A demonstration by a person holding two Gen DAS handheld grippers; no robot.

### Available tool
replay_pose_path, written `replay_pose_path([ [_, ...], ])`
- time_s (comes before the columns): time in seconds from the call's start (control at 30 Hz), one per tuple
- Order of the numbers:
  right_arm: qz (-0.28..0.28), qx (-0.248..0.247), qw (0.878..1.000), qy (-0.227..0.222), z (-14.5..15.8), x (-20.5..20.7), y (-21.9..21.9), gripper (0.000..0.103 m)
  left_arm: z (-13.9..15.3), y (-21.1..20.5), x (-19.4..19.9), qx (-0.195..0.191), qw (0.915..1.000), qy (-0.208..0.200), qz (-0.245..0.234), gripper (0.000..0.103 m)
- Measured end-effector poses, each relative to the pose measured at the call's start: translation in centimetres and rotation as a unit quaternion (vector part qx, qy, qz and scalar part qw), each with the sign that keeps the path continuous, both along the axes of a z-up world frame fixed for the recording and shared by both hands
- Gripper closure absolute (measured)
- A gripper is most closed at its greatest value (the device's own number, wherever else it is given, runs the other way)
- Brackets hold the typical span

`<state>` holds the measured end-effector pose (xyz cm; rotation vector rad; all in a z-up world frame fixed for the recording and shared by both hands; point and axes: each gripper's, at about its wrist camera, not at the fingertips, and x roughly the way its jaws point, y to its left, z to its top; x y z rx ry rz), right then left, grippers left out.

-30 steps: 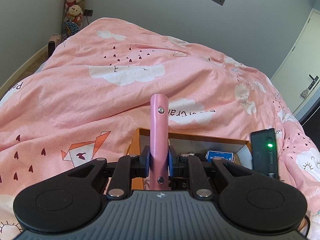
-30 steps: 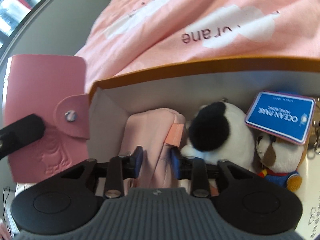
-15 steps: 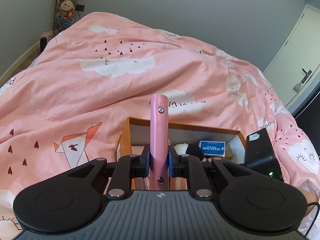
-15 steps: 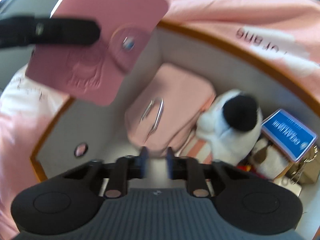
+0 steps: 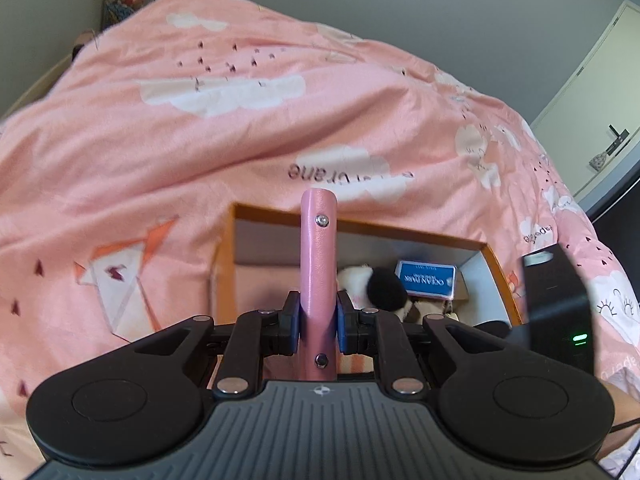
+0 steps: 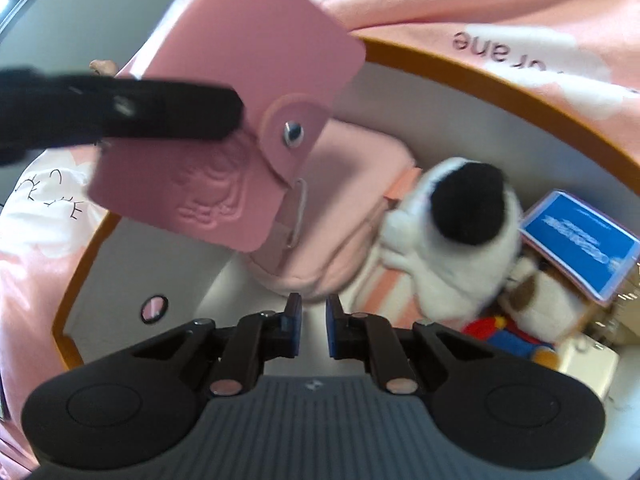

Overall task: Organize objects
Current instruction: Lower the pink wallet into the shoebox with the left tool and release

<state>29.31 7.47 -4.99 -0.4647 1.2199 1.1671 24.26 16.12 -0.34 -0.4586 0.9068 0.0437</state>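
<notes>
The left gripper point(image 5: 318, 322) held a pink wallet point(image 5: 318, 264) edge-up, its pads tight on both faces, above the orange-rimmed box point(image 5: 400, 228) on the pink blanket point(image 5: 200, 152). The right gripper point(image 6: 308, 326) hung over the box with nothing between its narrow, nearly closed fingers, above a pink pouch point(image 6: 352, 200) beside a black-and-white plush toy point(image 6: 460, 240).

One box point(image 6: 520, 92), two plush toys point(image 6: 460, 240), one wallet point(image 6: 240, 128), one pouch point(image 6: 344, 200)
</notes>
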Motion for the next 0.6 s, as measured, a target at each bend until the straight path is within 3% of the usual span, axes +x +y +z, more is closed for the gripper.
replay_pose_path([
  [0.37,-0.029,0.024,0.999,-0.004,1.8,0.3,-3.3,0.086,-2.9,-0.8,2.4,-0.033,0.9983,0.047,0.009,0.083],
  [0.5,-0.036,0.04,0.999,-0.001,1.0,-0.4,-3.6,0.082,-3.3,-1.5,2.6,-0.01,0.9984,0.054,0.011,0.082],
  [0.6,-0.051,0.05,0.997,0.002,0.5,0.1,-3.1,0.082,-2.8,-1.8,2.4,0.001,0.9986,0.053,-0.002,0.071],
])
